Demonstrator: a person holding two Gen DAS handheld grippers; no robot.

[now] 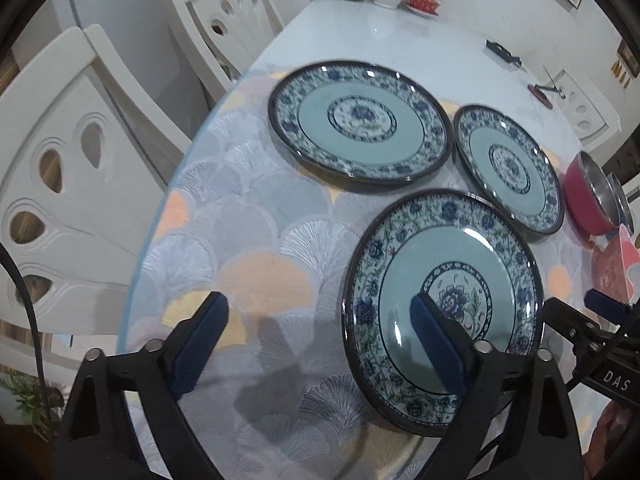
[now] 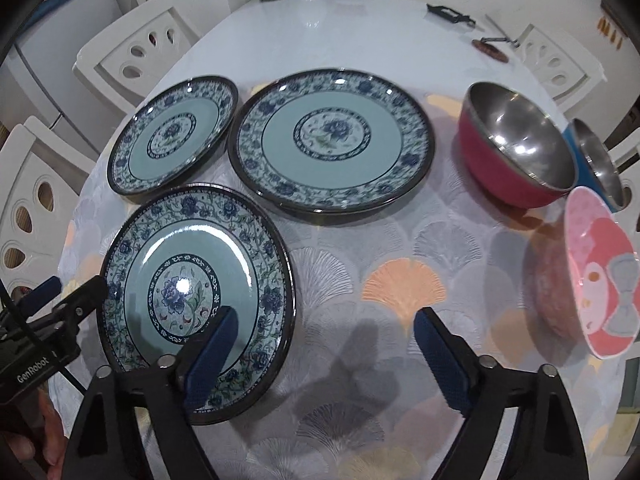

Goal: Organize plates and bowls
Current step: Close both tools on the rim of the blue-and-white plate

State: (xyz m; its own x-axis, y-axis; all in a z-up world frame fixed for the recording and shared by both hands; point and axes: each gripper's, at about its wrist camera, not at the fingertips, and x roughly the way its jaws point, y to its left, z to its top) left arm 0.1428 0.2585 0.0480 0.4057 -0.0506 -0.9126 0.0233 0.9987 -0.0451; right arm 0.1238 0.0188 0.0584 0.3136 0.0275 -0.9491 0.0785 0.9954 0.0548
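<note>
I find my left gripper (image 1: 320, 332) and right gripper (image 2: 326, 330) both spread wide, grasping nothing, above the surface (image 2: 400, 240). Nearest lies one floral plate (image 2: 196, 292); beyond it two more plates (image 2: 336, 144) (image 2: 172, 136). To the right sit a pink bowl (image 2: 600, 276), then a red bowl (image 2: 516, 140).

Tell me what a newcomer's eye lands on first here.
Three blue floral plates dominate the table's near end: the near plate lies closest to both claws, the small plate sits behind it to the left, and the big plate lies behind it to the right. Right of them stands a red steel-lined bowl, with a pink cartoon bowl nearer at the right edge. Both the left claw and right claw hover open.
</note>
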